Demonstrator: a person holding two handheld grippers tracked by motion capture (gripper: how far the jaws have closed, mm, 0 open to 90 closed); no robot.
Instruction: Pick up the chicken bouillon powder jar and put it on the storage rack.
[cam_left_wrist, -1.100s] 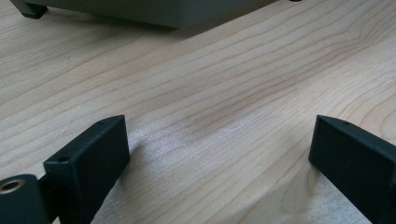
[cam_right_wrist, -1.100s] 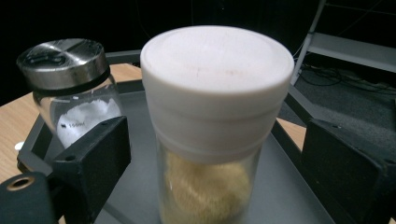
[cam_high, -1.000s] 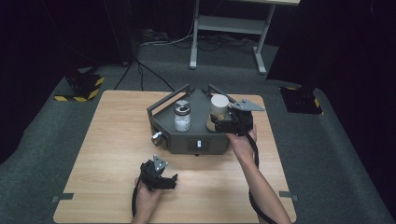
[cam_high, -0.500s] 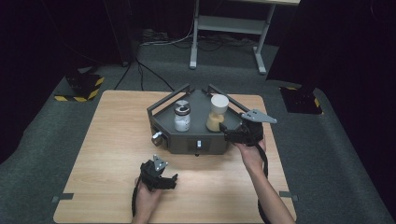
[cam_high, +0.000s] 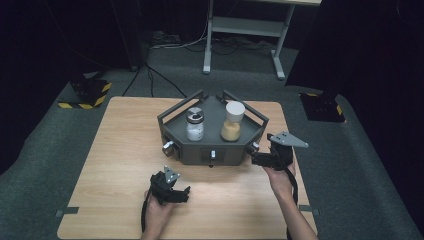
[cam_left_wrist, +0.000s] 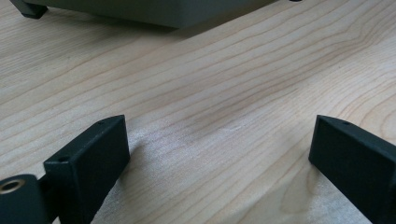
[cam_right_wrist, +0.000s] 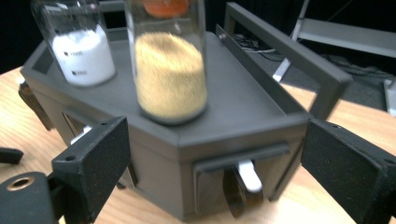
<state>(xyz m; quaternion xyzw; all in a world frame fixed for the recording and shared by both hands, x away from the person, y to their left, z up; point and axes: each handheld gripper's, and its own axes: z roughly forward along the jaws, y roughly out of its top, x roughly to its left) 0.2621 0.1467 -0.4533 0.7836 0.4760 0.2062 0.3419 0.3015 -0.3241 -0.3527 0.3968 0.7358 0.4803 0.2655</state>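
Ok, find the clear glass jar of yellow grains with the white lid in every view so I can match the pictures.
High view: the clear glass jar of yellow grains stands on the right of the dark grey tray-topped box, beside the jar of white powder.
Left gripper view: not in it.
Right gripper view: top centre, its lid cut off by the frame.
Shared landmark: the box, whose lower edge crosses the top of the left gripper view.

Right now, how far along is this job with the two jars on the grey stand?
Already done: both jars, white powder and yellow grains, stand on the grey stand. In hand: nothing; the right gripper is open facing the stand's front latch, the left gripper open over bare table. What's left is unclear.
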